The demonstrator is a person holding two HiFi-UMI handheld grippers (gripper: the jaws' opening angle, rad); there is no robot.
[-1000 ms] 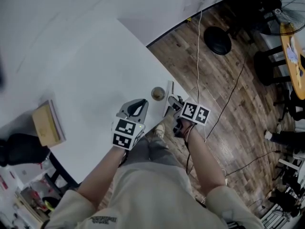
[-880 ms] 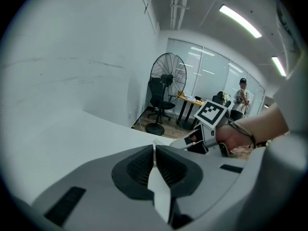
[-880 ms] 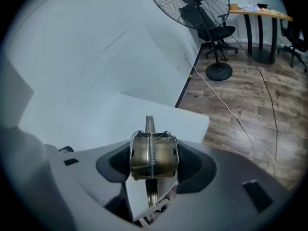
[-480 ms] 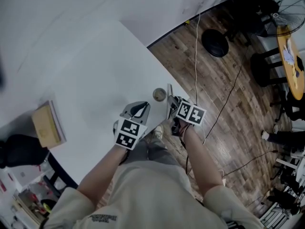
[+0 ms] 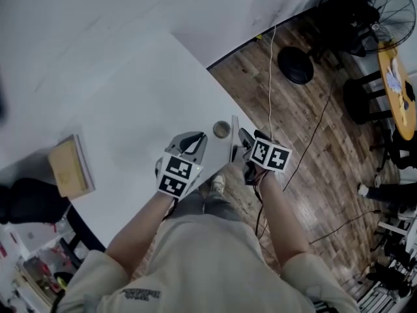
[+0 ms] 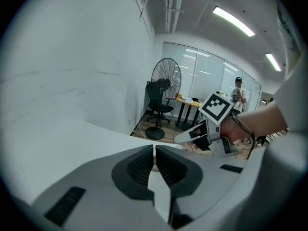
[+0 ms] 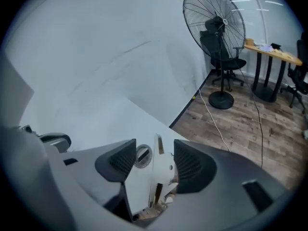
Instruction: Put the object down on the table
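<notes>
A small round tin (image 5: pixel 221 129) with a metal rim stands on the white table (image 5: pixel 130 103), close to its near corner. My right gripper (image 5: pixel 237 135) hovers just right of the tin at the table's edge. In the right gripper view the tin (image 7: pixel 142 156) shows past the left pad, apart from both pads. The right gripper's (image 7: pixel 155 160) jaws stand wide and are closing, with nothing pressed between them. My left gripper (image 5: pixel 197 137) sits left of the tin over the table. Its pads (image 6: pixel 144 163) meet, with nothing between them.
A brown book (image 5: pixel 70 168) lies at the table's left edge, with a dark bundle (image 5: pixel 26 204) beyond it. Off the table's right side lie wooden floor, a white cable (image 5: pixel 270 77) and a black round base (image 5: pixel 296 65). A standing fan (image 7: pixel 214 18) is farther back.
The right gripper's jaws have spread a little and it has drawn slightly back from the tin. The tin stays on the table. The left gripper has barely moved.
</notes>
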